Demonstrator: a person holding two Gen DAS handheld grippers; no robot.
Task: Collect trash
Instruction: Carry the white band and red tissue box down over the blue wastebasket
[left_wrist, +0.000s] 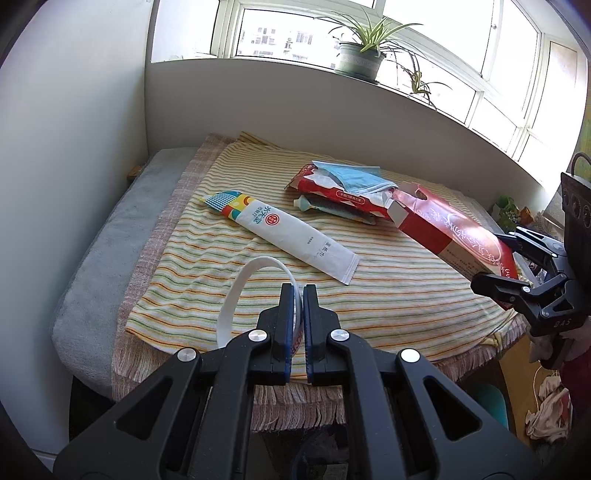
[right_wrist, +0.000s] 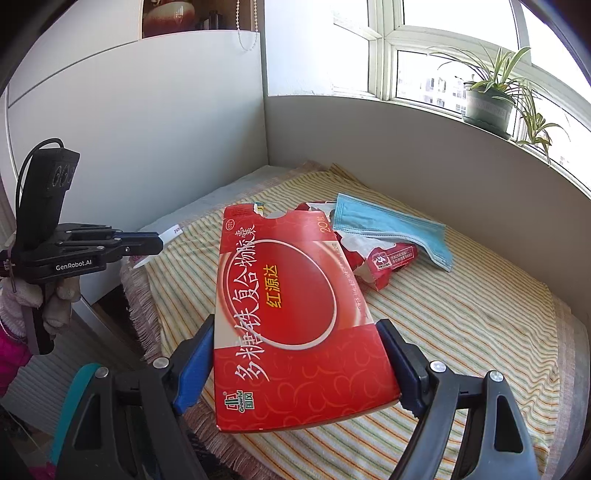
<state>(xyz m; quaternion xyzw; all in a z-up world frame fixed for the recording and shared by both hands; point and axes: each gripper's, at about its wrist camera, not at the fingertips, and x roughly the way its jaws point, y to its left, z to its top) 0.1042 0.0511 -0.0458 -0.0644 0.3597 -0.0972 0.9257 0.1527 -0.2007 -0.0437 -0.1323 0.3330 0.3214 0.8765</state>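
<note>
My left gripper (left_wrist: 299, 291) is shut on a white looped strip (left_wrist: 236, 291) that curls up to the left of its fingers, above the striped cloth (left_wrist: 388, 295). A flat red box (right_wrist: 288, 280) is held across its width by my right gripper (right_wrist: 297, 332), both blue pads pressing on its sides, and it is lifted off the cloth. On the cloth lie a long white sachet (left_wrist: 284, 232), a torn red packet (right_wrist: 384, 262) and a blue face mask (right_wrist: 391, 225) draped over it. In the left wrist view the right gripper (left_wrist: 506, 262) holds the red box (left_wrist: 454, 229) at the right edge.
A potted plant (right_wrist: 487, 107) stands on the window sill behind the surface. White panels close off the left and back. The cloth's fringed edge (left_wrist: 295, 402) hangs at the front. A gloved hand (right_wrist: 59, 295) holds the left gripper (right_wrist: 160, 240). Clothes (left_wrist: 550, 413) lie on the floor.
</note>
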